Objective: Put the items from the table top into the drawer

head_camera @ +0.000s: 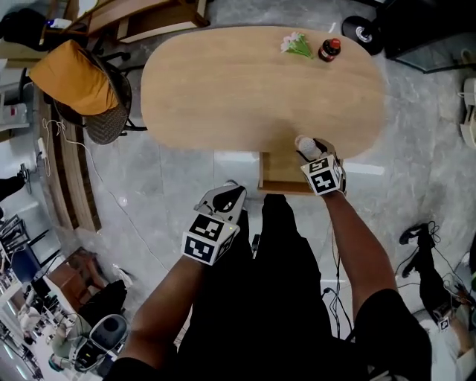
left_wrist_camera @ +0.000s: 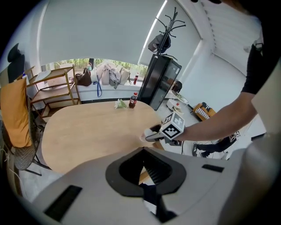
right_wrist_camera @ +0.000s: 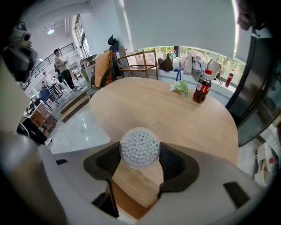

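My right gripper (head_camera: pixel 308 148) is shut on a round clear tub of cotton swabs (head_camera: pixel 304 143), held at the near edge of the oval wooden table (head_camera: pixel 223 89) above the open wooden drawer (head_camera: pixel 282 178). In the right gripper view the tub (right_wrist_camera: pixel 139 147) sits between the dark pads, with the drawer (right_wrist_camera: pixel 134 186) below. A cola bottle (head_camera: pixel 329 50) and a green packet (head_camera: pixel 296 45) stand at the table's far side, and both also show in the right gripper view (right_wrist_camera: pixel 202 86) (right_wrist_camera: pixel 181 88). My left gripper (head_camera: pixel 228 196) hangs off the table by the person's legs, jaws together and empty.
A chair with an orange jacket (head_camera: pixel 78 82) stands left of the table, and a wooden shelf (head_camera: pixel 141 18) lies beyond it. A black cabinet (left_wrist_camera: pixel 161 83) stands past the table's far right end. Shoes and cables (head_camera: pixel 420 238) lie on the floor at right.
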Demonstrator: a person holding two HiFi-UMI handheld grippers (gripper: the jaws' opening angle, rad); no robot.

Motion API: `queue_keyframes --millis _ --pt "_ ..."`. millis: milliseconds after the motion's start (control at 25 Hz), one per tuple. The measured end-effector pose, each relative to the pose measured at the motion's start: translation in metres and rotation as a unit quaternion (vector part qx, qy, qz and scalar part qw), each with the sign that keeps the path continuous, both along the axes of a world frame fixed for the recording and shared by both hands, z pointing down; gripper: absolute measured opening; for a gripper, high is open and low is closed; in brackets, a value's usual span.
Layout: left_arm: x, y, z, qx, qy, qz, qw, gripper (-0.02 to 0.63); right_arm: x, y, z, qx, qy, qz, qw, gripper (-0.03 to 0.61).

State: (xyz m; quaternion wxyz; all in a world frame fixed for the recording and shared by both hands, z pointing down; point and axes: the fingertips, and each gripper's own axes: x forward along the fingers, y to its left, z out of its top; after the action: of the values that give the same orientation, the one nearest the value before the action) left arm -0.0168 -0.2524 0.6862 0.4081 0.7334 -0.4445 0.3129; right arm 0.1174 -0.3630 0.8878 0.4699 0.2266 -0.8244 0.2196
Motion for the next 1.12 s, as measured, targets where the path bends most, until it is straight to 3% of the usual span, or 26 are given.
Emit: queue_keyframes --millis 160,360,520,760,1120 --pt "0.008 0.004 0.013 -0.008 0.010 0.027 0.9996 0.002 0.021 0.060 0.016 -0.033 0.011 -0.003 0.999 0.265" --pt "0.013 0.009 0.030 -0.025 0.022 0.042 0.9986 0.002 0.035 0.099 0.067 -0.069 0.036 0.034 0.996 0.265" --pt "0.011 0.021 0.042 -0.037 0.021 0.051 0.9978 0.002 0.033 0.099 0.113 -0.074 0.043 0.075 0.994 0.265" --pt "0.006 0.051 0.058 -0.052 0.017 0.062 0.9966 0.002 0.035 0.078 0.158 -0.044 0.066 0.143 0.986 0.265" --pt "-0.020 0.059 0.052 -0.040 0.023 0.052 0.9976 0.002 0.022 0.091 0.167 -0.073 0.108 0.115 0.985 0.284"
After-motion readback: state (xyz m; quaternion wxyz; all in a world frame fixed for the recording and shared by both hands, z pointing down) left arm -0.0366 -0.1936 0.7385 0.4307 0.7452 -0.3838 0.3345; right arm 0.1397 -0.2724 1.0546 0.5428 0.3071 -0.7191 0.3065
